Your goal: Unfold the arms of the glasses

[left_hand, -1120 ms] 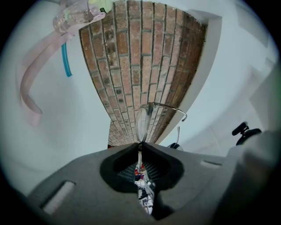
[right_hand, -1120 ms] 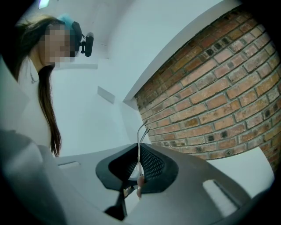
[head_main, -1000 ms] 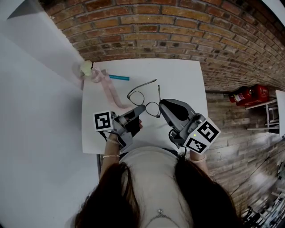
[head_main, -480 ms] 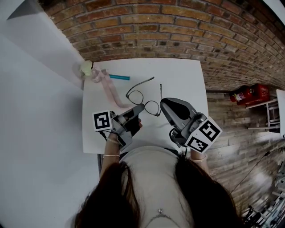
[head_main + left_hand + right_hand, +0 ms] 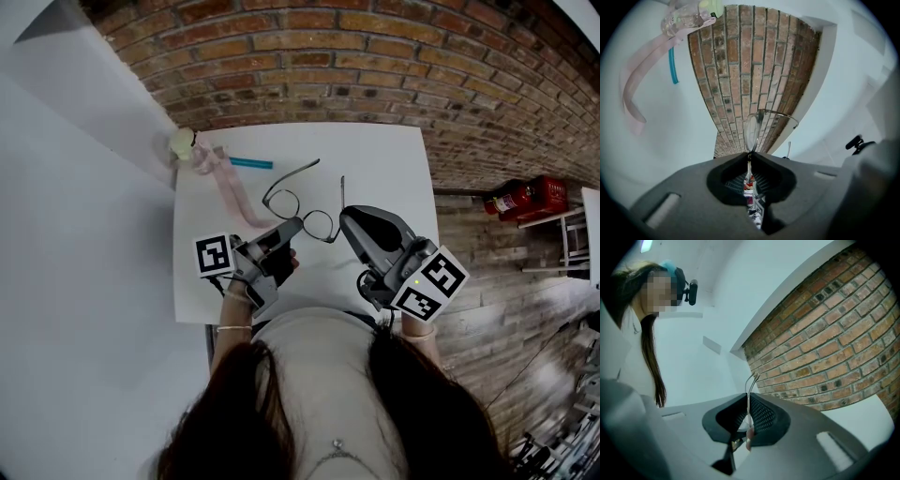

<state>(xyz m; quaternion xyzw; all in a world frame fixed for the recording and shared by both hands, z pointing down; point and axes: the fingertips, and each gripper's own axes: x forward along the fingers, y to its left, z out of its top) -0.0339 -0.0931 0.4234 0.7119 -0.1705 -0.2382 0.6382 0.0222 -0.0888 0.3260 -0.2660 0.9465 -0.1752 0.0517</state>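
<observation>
Gripping the glasses (image 5: pixel 298 211) from both sides, right at the jaw tips. On the left gripper (image 5: pixel 292 228): closed down hard on the frame next to a lens, with that lens (image 5: pixel 752 131) just ahead of the tips and the rest of the frame reaching off to their right. On the right gripper (image 5: pixel 343 217): closed to a sliver on the thin wire of the held arm (image 5: pixel 750 385), rising straight out from between the pads. Since a second ago, opened a touch wider: tip of the free arm (image 5: pixel 298 173) now further left ahead of the left claw, tip of the held arm carried outward with the right claw, so a bigger gap between the two tips. Judged from that, mid-unfold and probably close to done, with the free arm already swung well out and only the held one left to bring to its stop; worth going gently at the hinge. Hard to tell whether lifted clear of the white table (image 5: pixel 384 159) or resting on it. Beyond the left claw, well apart from it: a pink ribbon (image 5: pixel 230 187), a teal stick (image 5: pixel 250 163) and a pale knob (image 5: pixel 181 142) at the far corner. Past the table's far edge, a brick wall (image 5: pixel 375 56); out beyond the right claw's side, something red (image 5: pixel 525 199) against the brick; to the left, plain white panelling (image 5: pixel 75 234).
</observation>
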